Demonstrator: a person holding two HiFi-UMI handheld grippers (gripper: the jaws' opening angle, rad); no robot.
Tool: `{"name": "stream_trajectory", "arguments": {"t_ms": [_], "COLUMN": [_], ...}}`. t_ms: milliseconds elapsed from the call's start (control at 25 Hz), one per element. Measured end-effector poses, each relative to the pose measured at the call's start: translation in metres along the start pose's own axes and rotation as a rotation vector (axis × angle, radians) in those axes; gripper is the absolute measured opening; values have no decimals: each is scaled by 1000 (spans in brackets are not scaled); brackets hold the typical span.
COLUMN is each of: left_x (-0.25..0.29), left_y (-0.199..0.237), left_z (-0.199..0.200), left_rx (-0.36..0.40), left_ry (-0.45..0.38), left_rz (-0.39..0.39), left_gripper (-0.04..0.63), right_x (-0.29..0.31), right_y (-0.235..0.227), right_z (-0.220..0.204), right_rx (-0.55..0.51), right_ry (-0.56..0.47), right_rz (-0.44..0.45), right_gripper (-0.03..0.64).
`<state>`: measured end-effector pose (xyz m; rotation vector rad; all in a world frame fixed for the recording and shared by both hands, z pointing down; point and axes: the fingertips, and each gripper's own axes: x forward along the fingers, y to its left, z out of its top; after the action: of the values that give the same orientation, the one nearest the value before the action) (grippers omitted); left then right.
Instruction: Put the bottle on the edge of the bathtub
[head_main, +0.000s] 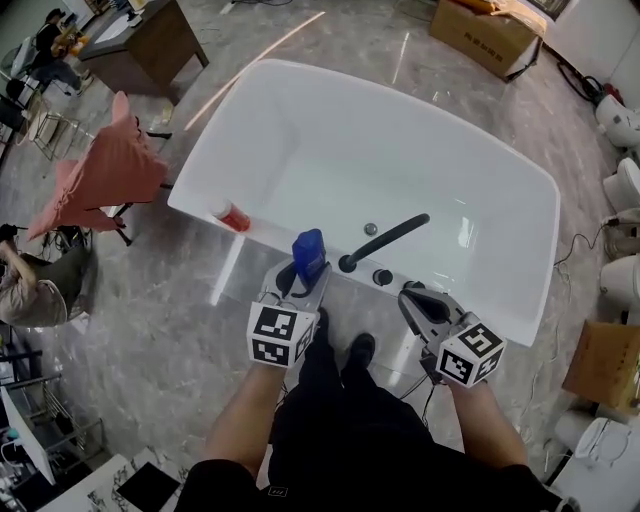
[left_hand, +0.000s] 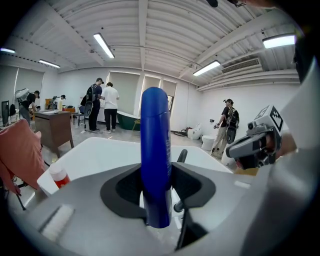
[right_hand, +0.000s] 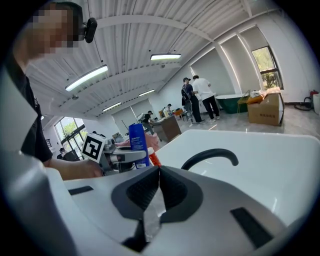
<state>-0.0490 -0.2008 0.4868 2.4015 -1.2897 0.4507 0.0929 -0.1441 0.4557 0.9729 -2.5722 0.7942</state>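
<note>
Blue bottle (head_main: 309, 252), clamped upright in the left gripper (head_main: 305, 281), is held at the bathtub (head_main: 470, 288) edge for placing, while the right gripper (head_main: 412, 297) idles alongside, jaws together and empty.

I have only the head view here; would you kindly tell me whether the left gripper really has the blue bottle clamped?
Observer: Yes, the left gripper has its fingers pressed on both sides of the upright blue bottle, as its own view shows.
Operator: Thank you; is the right gripper carrying anything?
Observer: No, the right gripper has its fingers touching at the tips with nothing between them.
</note>
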Motion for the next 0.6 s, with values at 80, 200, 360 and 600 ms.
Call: {"name": "stream_trajectory", "arguments": {"t_ms": [80,200,360,600], "left_x": [6,13,20,34], "left_y": [7,14,19,21], "left_z": [-6,-15,-29,-44], "left_rx": [-2,-9,-4,-18], "left_ry": [2,11,36,62], "left_rz": [4,6,-2,-8], "left_gripper": [172,172,172,172], "right_x": [10,21,32,40], "right_y": [-3,-6,-10,-22], "right_z": [1,1,-3,-16], "right_rx": [-5,-2,18,49], "right_ry": [-2,-4,-8,12], "right_rz": [6,6,-1,-14], "right_gripper": [12,12,12,12]}}
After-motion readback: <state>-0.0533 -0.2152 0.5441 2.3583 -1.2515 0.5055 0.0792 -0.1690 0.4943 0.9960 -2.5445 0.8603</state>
